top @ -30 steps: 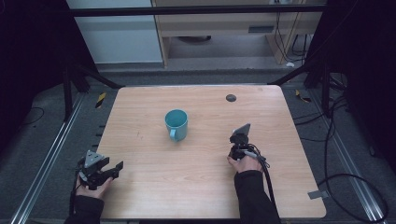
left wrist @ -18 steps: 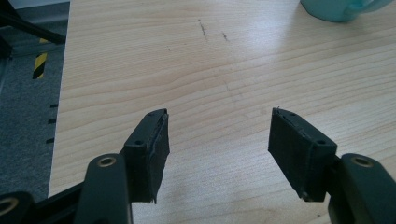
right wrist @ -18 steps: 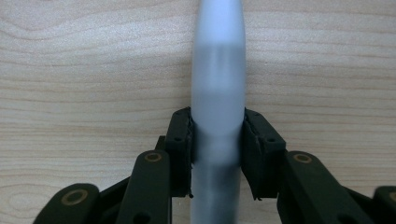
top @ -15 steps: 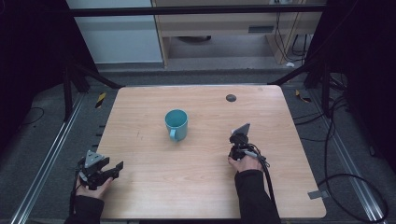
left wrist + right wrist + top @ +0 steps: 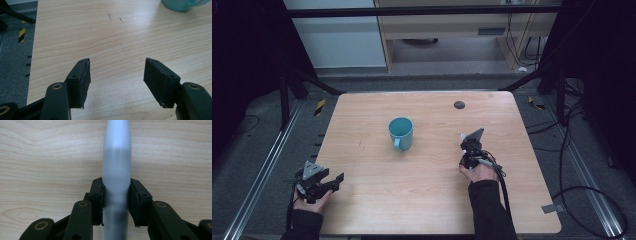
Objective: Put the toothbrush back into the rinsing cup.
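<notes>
A teal mug stands upright near the middle of the wooden table, its handle turned toward the front edge; its base also shows at the top right of the left gripper view. My right gripper is right of the mug, tilted down at the tabletop. In the right gripper view its jaws are shut on a blurred, silvery grey rod-like object that runs straight up between the pads. My left gripper rests at the front left corner, open, with only bare wood between its pads.
A small dark round spot sits on the table's far right part. The table's left edge lies close beside the left gripper, with grey floor and a yellow-black marker beyond. Cables lie on the floor to the right.
</notes>
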Tool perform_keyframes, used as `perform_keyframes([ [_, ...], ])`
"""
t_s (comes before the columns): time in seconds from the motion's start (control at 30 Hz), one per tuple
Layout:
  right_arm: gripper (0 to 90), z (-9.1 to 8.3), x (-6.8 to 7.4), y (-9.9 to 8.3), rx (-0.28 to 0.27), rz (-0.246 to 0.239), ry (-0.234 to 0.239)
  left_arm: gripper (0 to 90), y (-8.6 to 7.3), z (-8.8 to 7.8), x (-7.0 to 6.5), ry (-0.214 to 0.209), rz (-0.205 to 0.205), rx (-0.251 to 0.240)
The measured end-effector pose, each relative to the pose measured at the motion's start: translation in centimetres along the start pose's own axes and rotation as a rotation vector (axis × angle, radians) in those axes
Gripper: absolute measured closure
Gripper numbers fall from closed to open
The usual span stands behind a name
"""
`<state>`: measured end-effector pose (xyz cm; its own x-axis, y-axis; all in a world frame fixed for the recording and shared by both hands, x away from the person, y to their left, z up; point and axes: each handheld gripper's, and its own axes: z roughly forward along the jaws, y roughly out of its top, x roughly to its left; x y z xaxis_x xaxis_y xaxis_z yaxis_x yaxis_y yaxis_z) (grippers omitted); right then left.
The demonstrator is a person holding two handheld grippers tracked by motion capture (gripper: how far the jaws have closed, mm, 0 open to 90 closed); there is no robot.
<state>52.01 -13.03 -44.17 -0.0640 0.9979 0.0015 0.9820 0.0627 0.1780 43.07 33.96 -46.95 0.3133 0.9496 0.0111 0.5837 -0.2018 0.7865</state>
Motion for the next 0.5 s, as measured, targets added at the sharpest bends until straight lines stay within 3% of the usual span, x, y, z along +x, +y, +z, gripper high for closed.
perform_keyframes([
  [0.1, 66.5, -0.65, 0.12, 0.12, -0.013, 0.002, 0.007, 37.5, -0.02, 0.01, 0.03, -0.001, -0.002, 0.0],
  [0.3, 66.5, -0.33, 0.18, 0.15, -0.007, -0.008, 0.011, 37.5, 0.0, -0.03, 0.04, 0.001, -0.005, -0.004],
  [0.5, 66.6, -1.14, -0.16, 0.11, -0.067, -0.01, 0.021, 37.5, -0.01, -0.02, 0.05, 0.0, -0.002, -0.002],
])
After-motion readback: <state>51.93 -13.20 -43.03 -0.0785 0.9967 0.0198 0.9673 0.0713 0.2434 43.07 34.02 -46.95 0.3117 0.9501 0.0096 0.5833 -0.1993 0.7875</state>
